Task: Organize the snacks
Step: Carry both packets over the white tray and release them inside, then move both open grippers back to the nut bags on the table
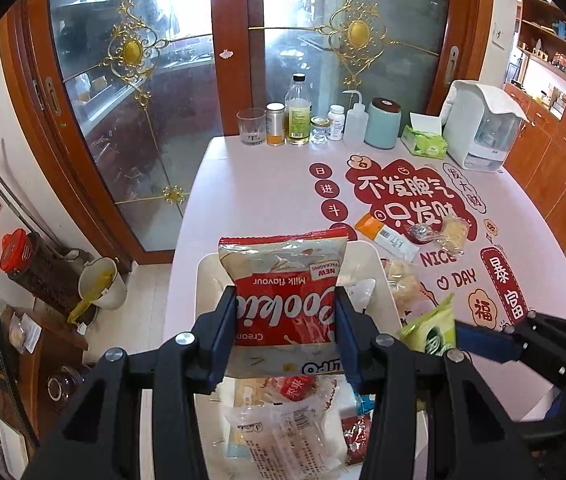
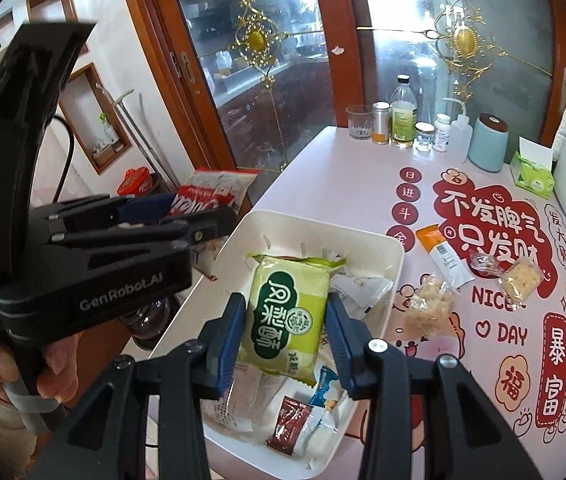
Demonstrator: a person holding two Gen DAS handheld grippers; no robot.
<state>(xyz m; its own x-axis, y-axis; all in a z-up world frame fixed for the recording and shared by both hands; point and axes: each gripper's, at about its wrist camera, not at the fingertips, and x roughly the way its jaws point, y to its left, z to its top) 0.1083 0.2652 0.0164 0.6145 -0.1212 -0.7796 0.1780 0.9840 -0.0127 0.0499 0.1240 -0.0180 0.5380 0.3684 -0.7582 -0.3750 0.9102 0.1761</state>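
My left gripper (image 1: 286,334) is shut on a red and white cookie packet (image 1: 285,292) and holds it above the white bin (image 1: 381,280). The same packet shows in the right wrist view (image 2: 211,194), left of the bin (image 2: 363,240). My right gripper (image 2: 287,334) is shut on a green pastry packet (image 2: 289,316) over the bin; it also shows in the left wrist view (image 1: 431,330). Several wrapped snacks (image 2: 303,428) lie in the bin. Loose on the table are an orange and white sachet (image 2: 443,254), a small candy (image 2: 483,264) and two clear cracker packs (image 2: 431,306).
The pink printed table (image 2: 503,340) carries a glass (image 1: 252,126), bottles and jars (image 1: 299,114), a teal canister (image 1: 383,124), a tissue box (image 1: 425,140) and a white appliance (image 1: 479,128) at its far edge. Glass doors stand behind. Floor clutter lies left.
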